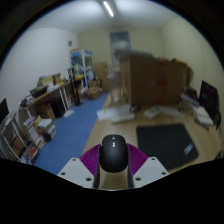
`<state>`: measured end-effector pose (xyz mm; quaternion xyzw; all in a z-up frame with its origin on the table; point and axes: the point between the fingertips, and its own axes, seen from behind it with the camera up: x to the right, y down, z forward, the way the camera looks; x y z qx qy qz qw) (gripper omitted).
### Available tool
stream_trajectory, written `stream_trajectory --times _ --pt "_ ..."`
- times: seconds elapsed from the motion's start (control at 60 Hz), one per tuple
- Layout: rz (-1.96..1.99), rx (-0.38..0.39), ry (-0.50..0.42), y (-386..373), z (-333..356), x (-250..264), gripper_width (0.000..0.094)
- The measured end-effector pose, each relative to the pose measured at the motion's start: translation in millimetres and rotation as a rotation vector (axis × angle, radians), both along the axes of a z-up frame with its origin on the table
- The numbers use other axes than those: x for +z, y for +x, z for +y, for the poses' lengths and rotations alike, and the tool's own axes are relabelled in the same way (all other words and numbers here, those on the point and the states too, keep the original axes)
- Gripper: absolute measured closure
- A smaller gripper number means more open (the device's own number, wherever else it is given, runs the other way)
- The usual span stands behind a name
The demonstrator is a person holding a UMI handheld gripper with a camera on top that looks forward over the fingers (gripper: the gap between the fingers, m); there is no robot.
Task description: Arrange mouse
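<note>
A cluttered room is seen under a ceiling strip light (pixel 108 8), with large cardboard boxes (pixel 155 78) stacked at the far side, shelves (pixel 80 68) and a loaded desk along the left wall, and a blue floor (pixel 68 130) running between them. A wooden table (pixel 128 132) lies beyond the tongs (pixel 113 168), and a black mouse pad (pixel 166 142) is laid on it, ahead and to the right. A black mouse (pixel 113 153) is held between the purple pads (pixel 92 160), raised in front of the table, with the tongs clamped on its sides.
</note>
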<state>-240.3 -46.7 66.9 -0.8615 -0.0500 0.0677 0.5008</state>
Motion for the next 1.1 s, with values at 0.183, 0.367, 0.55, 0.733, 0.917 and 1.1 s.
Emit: stream_trajectory --times 0.183,0.367,0.55,0.733,0.917,1.1 --pt "-0.067 -0.028 0.179 99 55 88 0.0560" --pt "-0.069 -0.079 0.065 171 89 15 0.0559" --pt "-0.084 -0.074 -0.059 188 83 -64 0.0558" --pt "-0.127 -0.055 -0.073 190 83 -72 0.0484" --pt "-0.061 -0.114 -0.160 188 64 -60 0.0103" --pt "-0.044 -0.198 -0.139 180 10 -9 0.0098"
